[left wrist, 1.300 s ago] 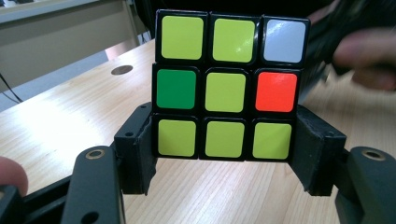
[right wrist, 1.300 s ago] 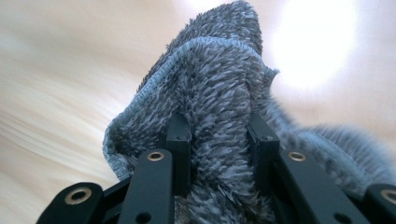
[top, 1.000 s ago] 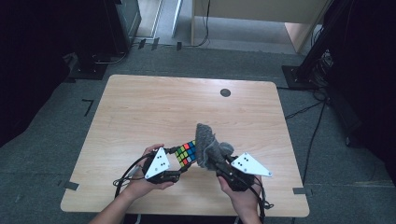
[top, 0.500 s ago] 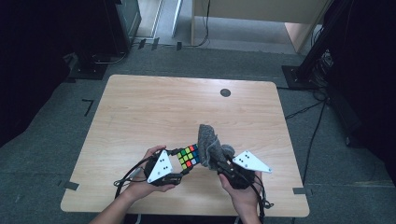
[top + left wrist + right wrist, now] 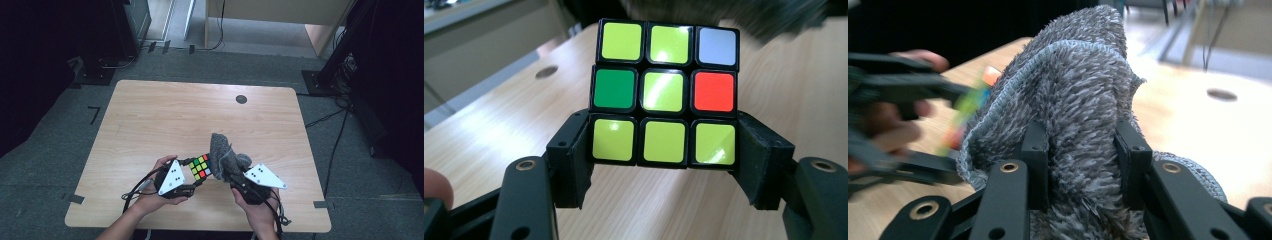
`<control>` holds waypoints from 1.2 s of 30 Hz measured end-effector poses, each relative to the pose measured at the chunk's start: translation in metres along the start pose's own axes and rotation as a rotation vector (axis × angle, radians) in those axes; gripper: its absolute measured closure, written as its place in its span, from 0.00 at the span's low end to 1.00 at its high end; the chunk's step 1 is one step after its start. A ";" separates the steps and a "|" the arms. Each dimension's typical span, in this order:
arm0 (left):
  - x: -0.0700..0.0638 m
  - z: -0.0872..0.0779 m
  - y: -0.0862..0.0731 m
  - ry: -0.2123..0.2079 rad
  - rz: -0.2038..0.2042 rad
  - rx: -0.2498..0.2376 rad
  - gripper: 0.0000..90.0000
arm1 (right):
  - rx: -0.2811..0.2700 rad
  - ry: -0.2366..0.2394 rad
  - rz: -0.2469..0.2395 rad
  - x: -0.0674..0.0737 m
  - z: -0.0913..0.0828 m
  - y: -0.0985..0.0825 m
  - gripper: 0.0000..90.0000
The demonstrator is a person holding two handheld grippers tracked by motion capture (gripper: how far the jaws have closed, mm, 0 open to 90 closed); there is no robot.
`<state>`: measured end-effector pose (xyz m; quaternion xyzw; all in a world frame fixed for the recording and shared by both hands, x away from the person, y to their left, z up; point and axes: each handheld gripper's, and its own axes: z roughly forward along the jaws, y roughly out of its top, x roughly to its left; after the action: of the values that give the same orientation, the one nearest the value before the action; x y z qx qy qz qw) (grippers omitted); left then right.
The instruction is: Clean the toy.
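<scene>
A puzzle cube [image 5: 666, 92] with mostly yellow-green stickers is held above the table by my left gripper [image 5: 664, 165], whose jaws are shut on its bottom row. In the high view the cube [image 5: 200, 167] sits between the two hands near the table's front. My right gripper [image 5: 1083, 150] is shut on a bunched grey fluffy cloth [image 5: 1078, 100]. The cloth [image 5: 224, 156] stands up and touches the cube's right side. A hand grips each gripper from below.
The wooden table [image 5: 165, 115] has a round dark cable hole [image 5: 241, 99] at the back right. Dark equipment and cables stand on the floor around it. A pale cabinet [image 5: 280, 15] is beyond the far edge.
The left gripper with the cube has shifted slightly right, toward the cloth. The right gripper and cloth have stayed nearly in place.
</scene>
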<state>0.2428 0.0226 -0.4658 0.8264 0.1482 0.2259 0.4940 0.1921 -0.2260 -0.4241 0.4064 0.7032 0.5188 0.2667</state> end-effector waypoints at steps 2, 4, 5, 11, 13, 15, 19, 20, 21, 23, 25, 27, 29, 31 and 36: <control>-0.002 0.004 0.001 0.016 -0.004 0.035 0.38 | -0.009 0.011 -0.101 0.015 0.000 0.003 0.73; -0.005 0.007 0.003 0.027 0.002 0.065 0.38 | 0.003 0.010 -0.223 0.031 0.004 0.001 0.73; -0.007 0.007 0.005 0.029 0.008 0.079 0.38 | 0.017 0.004 -0.277 0.039 0.006 -0.001 0.72; -0.016 0.009 0.009 0.058 0.077 0.119 0.38 | 0.076 -0.084 -0.472 0.055 0.020 -0.013 0.71; -0.016 0.009 0.008 0.060 0.077 0.120 0.38 | 0.078 -0.115 -0.448 0.050 0.019 -0.011 0.72; -0.015 0.009 0.007 0.053 0.078 0.118 0.38 | 0.078 -0.160 -0.399 0.041 0.016 -0.007 0.72; -0.012 0.007 0.008 0.049 0.054 0.099 0.38 | 0.053 -0.175 -0.316 0.029 0.008 -0.004 0.72; -0.012 0.007 0.008 0.047 0.050 0.096 0.38 | 0.030 -0.136 -0.313 0.031 0.006 -0.003 0.71; -0.012 0.007 0.008 0.045 0.048 0.091 0.38 | 0.009 -0.094 -0.330 0.035 0.005 -0.003 0.71; -0.013 0.005 0.008 0.022 0.041 0.065 0.38 | 0.015 -0.041 -0.388 0.047 0.007 -0.004 0.71; -0.011 0.003 0.009 -0.004 0.025 0.047 0.38 | 0.046 -0.051 -0.434 0.053 0.013 -0.007 0.71; -0.007 0.001 0.005 -0.032 0.007 0.020 0.38 | 0.038 -0.031 -0.393 0.048 0.013 -0.006 0.71; -0.004 0.000 0.003 -0.042 -0.003 0.003 0.38 | 0.031 -0.017 -0.290 0.036 0.009 -0.001 0.71; -0.001 -0.004 0.002 -0.063 -0.019 -0.044 0.38 | 0.009 -0.048 -0.190 0.021 0.003 0.003 0.71; 0.004 -0.012 0.004 -0.103 -0.059 -0.130 0.38 | -0.028 0.061 -0.026 0.000 0.000 0.000 0.72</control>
<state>0.2399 0.0317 -0.4561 0.7985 0.1321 0.1773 0.5600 0.1921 -0.2257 -0.4237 0.3774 0.7089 0.5372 0.2578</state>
